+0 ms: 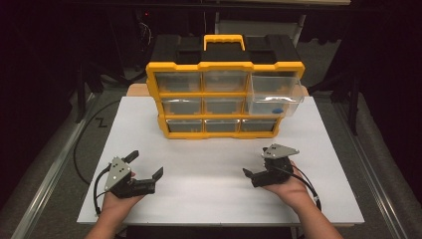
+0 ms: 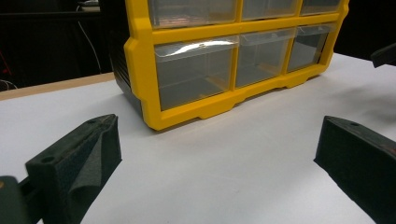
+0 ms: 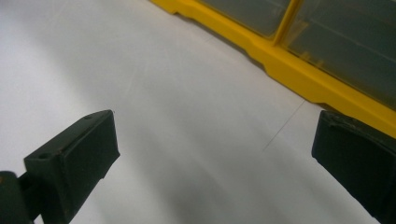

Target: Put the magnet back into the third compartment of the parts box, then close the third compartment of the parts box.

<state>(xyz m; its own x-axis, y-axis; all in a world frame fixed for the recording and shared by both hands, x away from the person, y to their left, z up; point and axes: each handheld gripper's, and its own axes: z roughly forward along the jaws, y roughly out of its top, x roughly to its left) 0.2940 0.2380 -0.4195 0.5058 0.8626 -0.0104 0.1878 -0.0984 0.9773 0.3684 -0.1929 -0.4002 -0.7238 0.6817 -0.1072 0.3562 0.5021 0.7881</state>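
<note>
a yellow plastic organiser cabinet with a black back and a yellow carry handle [image 1: 225,94] stands upright near the far edge of the white desk [image 1: 219,164], roughly centred between the left and right edges, its front facing the person. its face holds three rows of three clear plastic drawers; the clear drawer at the right of the upper rows [image 1: 275,93] is pulled out toward the person and juts past the yellow frame, with a small blue object [image 1: 278,105] lying inside it, too small to identify. the other drawers sit flush. nearer the person, the left black two-jaw gripper [image 1: 146,165] rests in the left hand [image 1: 117,201] close to the near left corner of the desk, its jaws spread wide and holding nothing, pointed toward the cabinet; in the left gripper view the cabinet's lower left corner [image 2: 154,116] lies ahead across bare desk. the right black two-jaw gripper [image 1: 255,162] sits in the right hand [image 1: 291,188] toward the near right corner, jaws likewise spread and empty, well apart from the cabinet; the right gripper view shows the yellow base edge [image 3: 299,79] beyond the open jaws. black cables trail from both grippers off the near edge.
</note>
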